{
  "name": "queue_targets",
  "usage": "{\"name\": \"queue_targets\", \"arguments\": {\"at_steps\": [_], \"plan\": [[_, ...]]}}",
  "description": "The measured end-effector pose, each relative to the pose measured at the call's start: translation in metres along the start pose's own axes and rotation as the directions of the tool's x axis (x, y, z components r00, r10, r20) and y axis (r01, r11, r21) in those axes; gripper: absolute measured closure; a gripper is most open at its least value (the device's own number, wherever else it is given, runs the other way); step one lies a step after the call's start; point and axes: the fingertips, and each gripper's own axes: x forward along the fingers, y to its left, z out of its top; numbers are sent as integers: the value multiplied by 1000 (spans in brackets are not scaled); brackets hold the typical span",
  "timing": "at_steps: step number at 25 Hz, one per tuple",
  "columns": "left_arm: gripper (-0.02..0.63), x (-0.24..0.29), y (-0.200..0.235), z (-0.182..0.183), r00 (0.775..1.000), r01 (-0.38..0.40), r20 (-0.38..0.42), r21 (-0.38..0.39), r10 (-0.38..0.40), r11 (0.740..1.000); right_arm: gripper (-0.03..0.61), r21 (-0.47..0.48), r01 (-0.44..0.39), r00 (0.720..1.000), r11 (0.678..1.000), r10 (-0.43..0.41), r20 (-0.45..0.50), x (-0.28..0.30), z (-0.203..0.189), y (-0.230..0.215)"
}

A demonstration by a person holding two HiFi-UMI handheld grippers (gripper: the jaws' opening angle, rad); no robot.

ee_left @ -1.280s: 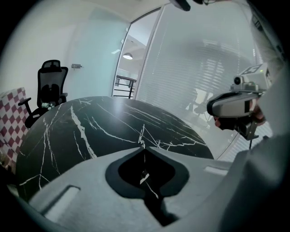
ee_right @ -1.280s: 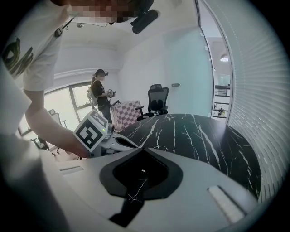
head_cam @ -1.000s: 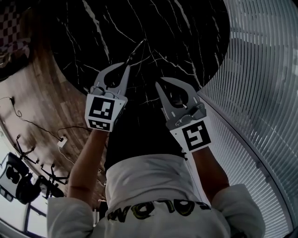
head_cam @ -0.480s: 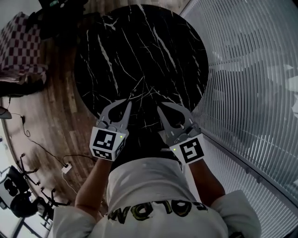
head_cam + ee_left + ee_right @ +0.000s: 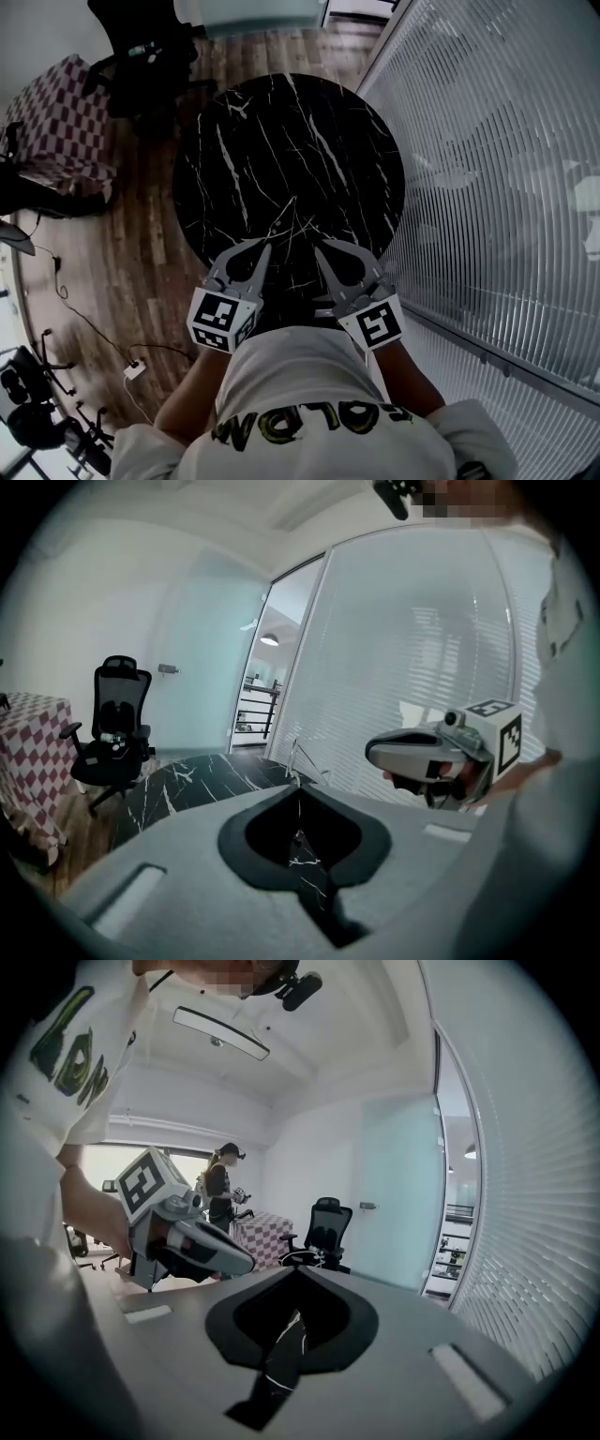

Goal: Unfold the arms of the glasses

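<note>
Both hung above the bench: your left gripper pinched the thin wire glasses, your right gripper sat closed, empty. A slipping pinch could have dropped them.

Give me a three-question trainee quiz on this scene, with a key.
1. True or false: the table is white and square.
2. What sticks out from the shut jaws of the left hand-held gripper? A) a spoon B) thin wire-framed glasses C) a cloth
3. Fill in: the ___ hand-held gripper holds nothing.
Key: 1 false, it is round, black marble. 2 B. 3 right: the right hand-held gripper is shut and empty.
</note>
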Motion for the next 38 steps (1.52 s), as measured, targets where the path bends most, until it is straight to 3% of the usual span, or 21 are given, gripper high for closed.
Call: {"name": "queue_targets", "arguments": {"at_steps": [7, 9, 13, 16, 22, 24, 27, 31, 38], "plan": [[611, -12, -9, 7, 1000, 17, 0, 0, -17, 1000, 575, -124, -26, 998, 992, 19, -57, -6, 4, 5], [611, -14, -8, 10, 1000, 18, -2, 2, -18, 1000, 544, -159, -46, 997, 986, 35, -71, -1, 4, 7], [611, -17, -8, 7, 999, 26, -20, 8, -25, 1000, 522, -284, -77, 994, 956, 50, -101, 6, -4, 14], [611, -20, -11, 1, 999, 38, -39, 19, -37, 999, 505, -459, -128, 982, 879, 47, -185, 11, -20, 22], [611, -22, -15, -5, 996, 63, -64, 37, -61, 997, 479, -688, -265, 943, 676, 32, -331, 22, -44, 32], [611, -21, -16, -6, 995, 72, -70, 41, -69, 997, 479, -717, -291, 935, 633, 32, -352, 25, -48, 33], [611, -19, -18, -9, 994, 83, -70, 38, -80, 996, 496, -734, -328, 924, 595, 40, -380, 27, -53, 37], [611, -23, -14, -8, 995, 78, -62, 34, -76, 996, 567, -726, -346, 917, 595, 51, -395, 28, -53, 43], [611, -22, 1, -4, 998, 52, -39, 32, -51, 998, 574, -681, -349, 909, 643, 57, -412, 29, -57, 50]]}}
